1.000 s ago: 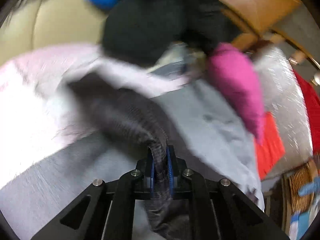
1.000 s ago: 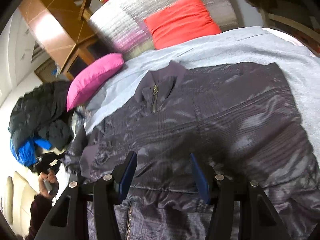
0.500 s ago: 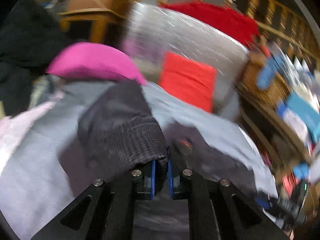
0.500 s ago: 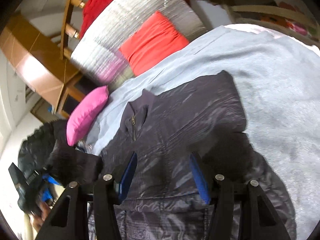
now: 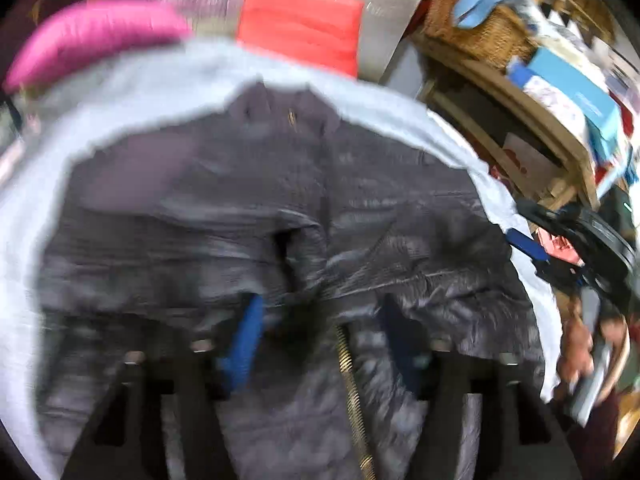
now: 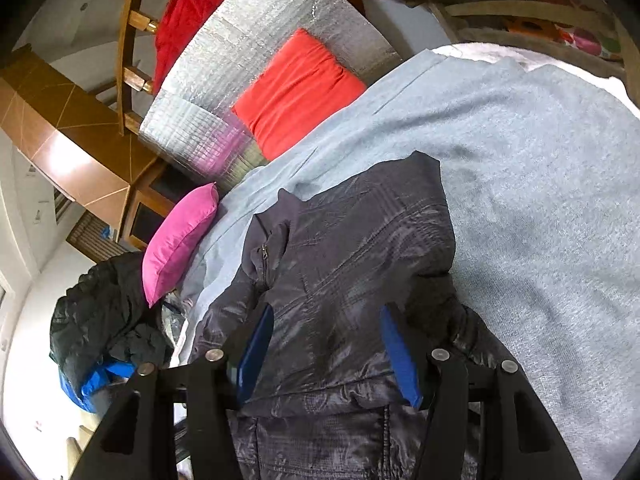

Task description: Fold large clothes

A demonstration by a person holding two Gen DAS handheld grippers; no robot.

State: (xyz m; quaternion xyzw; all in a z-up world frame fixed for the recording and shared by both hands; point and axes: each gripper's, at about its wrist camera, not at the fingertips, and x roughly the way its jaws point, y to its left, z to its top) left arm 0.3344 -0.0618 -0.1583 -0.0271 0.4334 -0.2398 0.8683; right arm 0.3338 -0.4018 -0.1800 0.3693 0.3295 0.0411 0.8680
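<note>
The dark quilted jacket lies collar-away on the grey bed cover, both sleeves folded inward; the left hand-held gripper and right hand-held gripper hover spread wide and empty, so each should pinch one hem corner evenly before folding upward.

Motion blur is smearing the whole left wrist view, softening the dark jacket, the pink pillow and the cluttered shelf, while the right wrist view is staying sharp and evenly lit by soft daylight. In the right wrist view glare is shining off the wooden cabinet top and the silver quilted cushion, the jacket's glossy fabric is catching pale highlights, and a soft shadow is falling on the grey blanket beside it. Fisheye distortion is bending both pictures at the edges, with black vignetting filling the corners.
</note>
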